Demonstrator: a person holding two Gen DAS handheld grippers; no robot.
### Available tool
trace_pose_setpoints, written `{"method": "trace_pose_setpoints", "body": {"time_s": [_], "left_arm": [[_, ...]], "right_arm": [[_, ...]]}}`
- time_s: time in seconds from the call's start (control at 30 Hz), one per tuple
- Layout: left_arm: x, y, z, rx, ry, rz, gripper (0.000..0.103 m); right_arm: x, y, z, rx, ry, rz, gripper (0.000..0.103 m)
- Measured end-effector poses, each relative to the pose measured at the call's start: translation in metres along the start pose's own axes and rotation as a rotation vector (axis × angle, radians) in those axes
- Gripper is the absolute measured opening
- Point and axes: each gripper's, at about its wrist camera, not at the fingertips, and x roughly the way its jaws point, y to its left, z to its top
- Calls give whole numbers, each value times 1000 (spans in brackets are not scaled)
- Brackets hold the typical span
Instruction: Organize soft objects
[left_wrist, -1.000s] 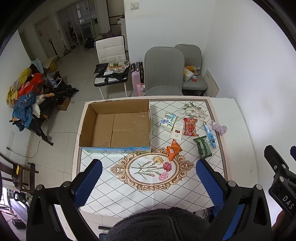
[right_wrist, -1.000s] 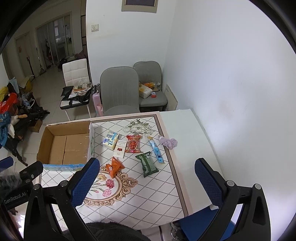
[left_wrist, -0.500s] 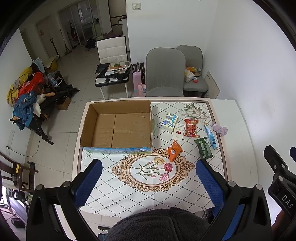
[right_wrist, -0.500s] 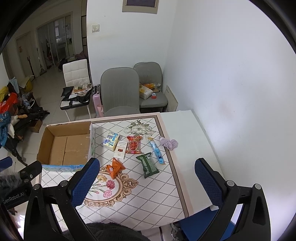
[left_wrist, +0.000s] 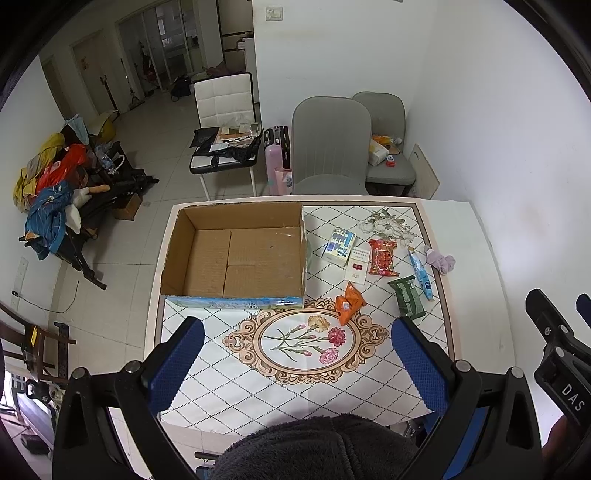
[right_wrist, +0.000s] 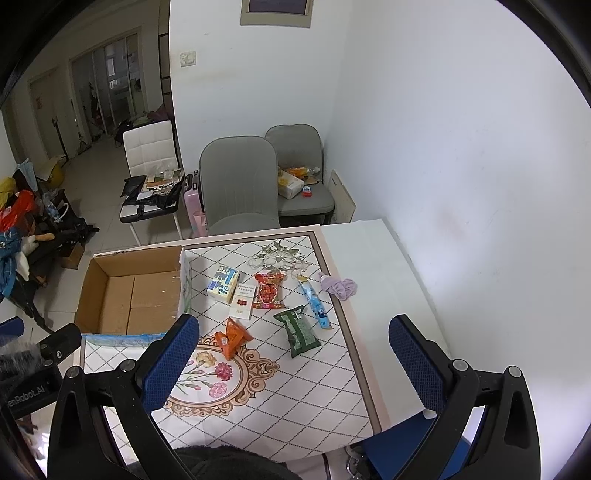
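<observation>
Both grippers hang high above the table (left_wrist: 476, 258), well apart from everything on it. The left gripper (left_wrist: 297, 363) stands wide open with nothing between its blue pads, and the right gripper (right_wrist: 293, 363) is just as wide and just as empty.

The box (left_wrist: 236, 254) sits open and bare at the table's left half. To its right lie the things to sort: a white carton (left_wrist: 339, 246), a flat white pack (left_wrist: 357, 265), a red pouch (left_wrist: 383, 257), an orange packet (left_wrist: 349, 302), a green pouch (left_wrist: 407, 296), a blue tube (left_wrist: 419, 269) and, at the far right edge, a lilac scrunchie (left_wrist: 440, 259).

The scrunchie is probably the lightest and softest (gathered cloth, by its look); it should squash flat under the pads, so a pinch across its bunched middle seems safest. The green pouch looks like a soft tissue pack, yielding but smooth-skinned, perhaps slippery; closing across its narrow width near the centre should keep it from drooping. The orange packet is crinkled and puffed, so a light squeeze at mid-body suits it. The carton looks stiffer and likely is not one of the soft things.
</observation>
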Motion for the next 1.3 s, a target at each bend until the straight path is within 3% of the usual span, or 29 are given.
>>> {"method": "trace_pose_setpoints", "body": {"time_s": [1.1, 1.3], "left_arm": [[7, 3, 0, 2, 12, -4, 103], [27, -13, 9, 52, 35, -14, 103]], "right_arm": [[9, -1, 8, 7, 8, 5, 103], [36, -22, 18, 51, 46, 0, 103]]}}
